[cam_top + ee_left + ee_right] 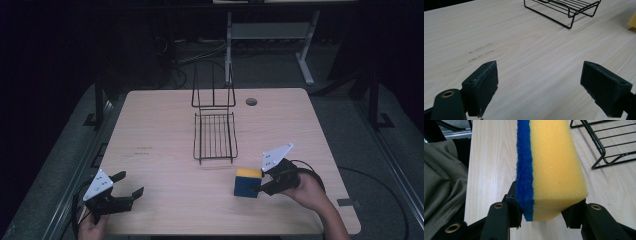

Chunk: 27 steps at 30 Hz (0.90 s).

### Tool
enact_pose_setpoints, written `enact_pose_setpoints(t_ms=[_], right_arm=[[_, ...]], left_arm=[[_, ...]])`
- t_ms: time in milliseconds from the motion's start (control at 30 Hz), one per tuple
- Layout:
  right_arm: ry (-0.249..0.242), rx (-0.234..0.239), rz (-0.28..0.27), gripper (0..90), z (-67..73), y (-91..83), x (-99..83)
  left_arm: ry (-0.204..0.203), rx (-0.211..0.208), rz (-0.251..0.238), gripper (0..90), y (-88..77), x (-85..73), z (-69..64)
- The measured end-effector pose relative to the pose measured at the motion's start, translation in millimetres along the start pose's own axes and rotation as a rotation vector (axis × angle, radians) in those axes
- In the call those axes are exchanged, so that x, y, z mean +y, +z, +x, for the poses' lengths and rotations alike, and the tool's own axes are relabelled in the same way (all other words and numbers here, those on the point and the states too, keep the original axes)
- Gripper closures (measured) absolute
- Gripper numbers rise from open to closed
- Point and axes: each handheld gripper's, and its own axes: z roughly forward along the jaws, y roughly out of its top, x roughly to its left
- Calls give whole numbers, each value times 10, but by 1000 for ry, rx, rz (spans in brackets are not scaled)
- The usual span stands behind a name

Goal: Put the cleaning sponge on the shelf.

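A sponge (247,182), yellow with a blue scouring layer, stands on edge at the front right of the wooden table (160,130). My right gripper (260,183) is shut on it from the right. In the right gripper view the sponge (554,165) rises between the jaws of the right gripper (546,213), with one pad against the blue face and the other against the yellow. My left gripper (131,183) rests at the front left, open, with bare table between the jaws of the left gripper (539,85).
A black wire rack (215,135) with an upright back stands mid-table beyond the sponge; its near corner rack (564,10) shows from the left and rack (606,145) from the right. A round hole (251,101) sits near the far edge. Grey cloth (441,182) hangs off the table's side.
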Motion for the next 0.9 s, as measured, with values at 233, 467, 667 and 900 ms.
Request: enact_pose_setpoints(t_ms=[233, 467, 667, 900], right_arm=[[-17, 12, 6, 564, -65, 22, 106], [-29, 17, 1, 564, -120, -4, 232], [-41, 23, 1, 564, -191, -14, 338], [-48, 27, 0, 564, -266, -20, 442]], left_arm=[[1, 0, -3, 141, -7, 1, 4], [-2, 2, -7, 141, -7, 3, 4], [-3, 1, -6, 141, -6, 1, 10], [-9, 3, -6, 141, -8, -5, 20]])
